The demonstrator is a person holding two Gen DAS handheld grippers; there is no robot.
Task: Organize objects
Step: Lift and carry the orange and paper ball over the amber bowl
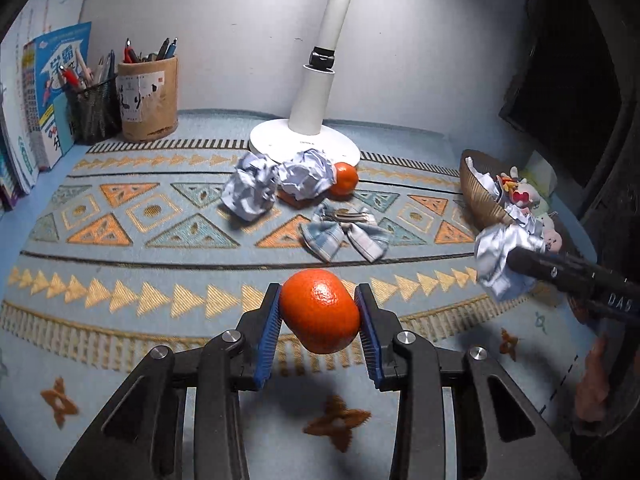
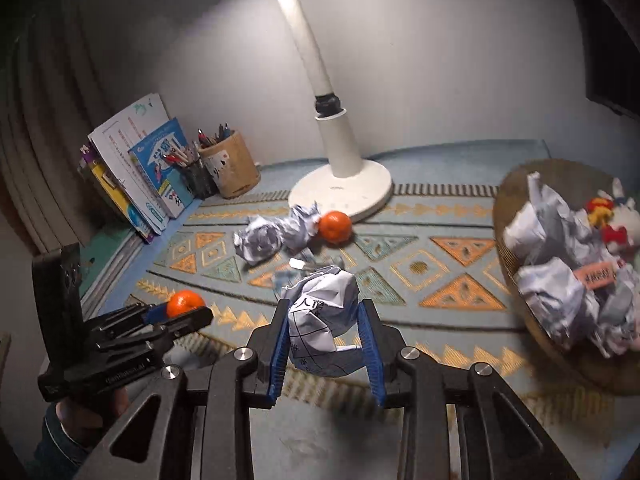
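Already both tools are loaded: the left hand-held gripper [image 1: 319, 316] has its blue pads pressed on an orange [image 1: 319, 310], and the right hand-held gripper [image 2: 323, 340] is clamped on a crumpled paper ball [image 2: 322, 316], each load lifted clear of the patterned surface [image 1: 120, 240]. The orange's long axis runs slantwise across the jaws, from about 10 o'clock to 4 o'clock in the left wrist view, so its ends bulge past the pads. From the right hand-held gripper, the woven basket [image 2: 520, 304] lies at roughly 2 o'clock, near, already holding paper wads and a small plush toy [image 2: 608, 220]; the right hand is plainly the nearer one, and I judge that the paper goes there next. The path looks open, with only the basket's raised near rim to clear. From the left hand-held gripper the same basket sits far out at 2 o'clock, with the right tool across the way. Ahead at 12 o'clock lie a folded checked cloth [image 1: 344, 232], then two more paper balls [image 1: 276, 184] and a second orange [image 1: 344, 178], touching one ball, just before the lamp base [image 1: 304, 140]. Pen holders [image 1: 148, 96] and books [image 1: 44, 92] line the far corner at 10 o'clock, well apart.
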